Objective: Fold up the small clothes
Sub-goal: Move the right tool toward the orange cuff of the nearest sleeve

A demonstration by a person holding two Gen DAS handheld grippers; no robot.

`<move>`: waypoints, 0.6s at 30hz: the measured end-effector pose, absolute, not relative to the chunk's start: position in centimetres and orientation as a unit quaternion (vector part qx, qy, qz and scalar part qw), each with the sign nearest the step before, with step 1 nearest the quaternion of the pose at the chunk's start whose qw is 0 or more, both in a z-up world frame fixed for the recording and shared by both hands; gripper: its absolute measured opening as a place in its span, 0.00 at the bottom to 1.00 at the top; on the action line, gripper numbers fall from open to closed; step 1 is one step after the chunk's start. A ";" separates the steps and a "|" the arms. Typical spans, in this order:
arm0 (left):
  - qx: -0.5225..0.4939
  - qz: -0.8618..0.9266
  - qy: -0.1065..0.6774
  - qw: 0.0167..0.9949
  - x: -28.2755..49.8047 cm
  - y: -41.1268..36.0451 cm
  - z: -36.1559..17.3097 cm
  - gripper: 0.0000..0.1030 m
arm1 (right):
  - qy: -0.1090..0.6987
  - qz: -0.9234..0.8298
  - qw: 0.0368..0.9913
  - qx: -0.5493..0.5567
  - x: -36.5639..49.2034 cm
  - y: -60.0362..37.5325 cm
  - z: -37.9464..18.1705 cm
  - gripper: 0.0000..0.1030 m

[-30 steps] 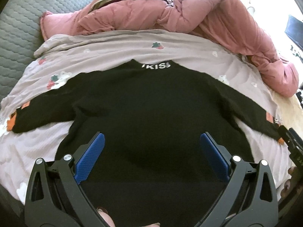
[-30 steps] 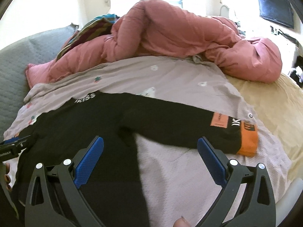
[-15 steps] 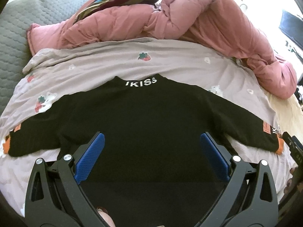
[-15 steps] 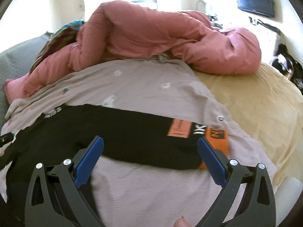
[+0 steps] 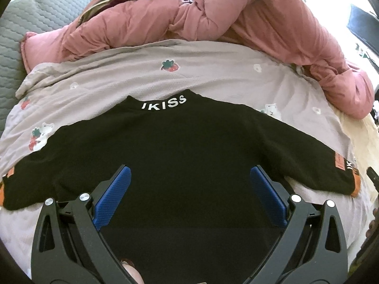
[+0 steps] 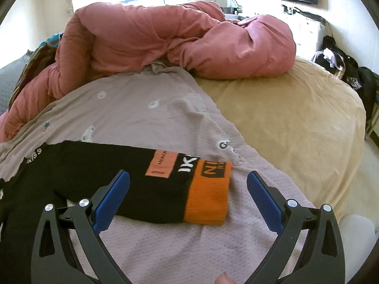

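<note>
Left wrist: black sweater (image 5: 184,156) flat under left gripper (image 5: 189,187), spread wide, empty | right wrist: orange cuff (image 6: 208,191) between fingers of right gripper (image 6: 188,190), wide, empty | beyond: grey sheet (image 5: 213,80), pink duvet (image 6: 165,40)

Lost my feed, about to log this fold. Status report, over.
Left gripper open, above sweater body. Right gripper open, above orange cuff. Sweater flat, unfolded. Pink duvet clear behind.
</note>
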State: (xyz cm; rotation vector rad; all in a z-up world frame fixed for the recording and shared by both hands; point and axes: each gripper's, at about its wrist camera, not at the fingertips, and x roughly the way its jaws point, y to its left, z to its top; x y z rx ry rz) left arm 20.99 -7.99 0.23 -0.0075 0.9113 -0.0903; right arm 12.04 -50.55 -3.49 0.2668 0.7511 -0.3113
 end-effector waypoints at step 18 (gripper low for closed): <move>0.011 -0.024 0.459 0.888 23.7 -5.4 -5.1 0.92 | 0.406 -0.166 0.888 0.136 12.6 -52.9 -5.8 0.81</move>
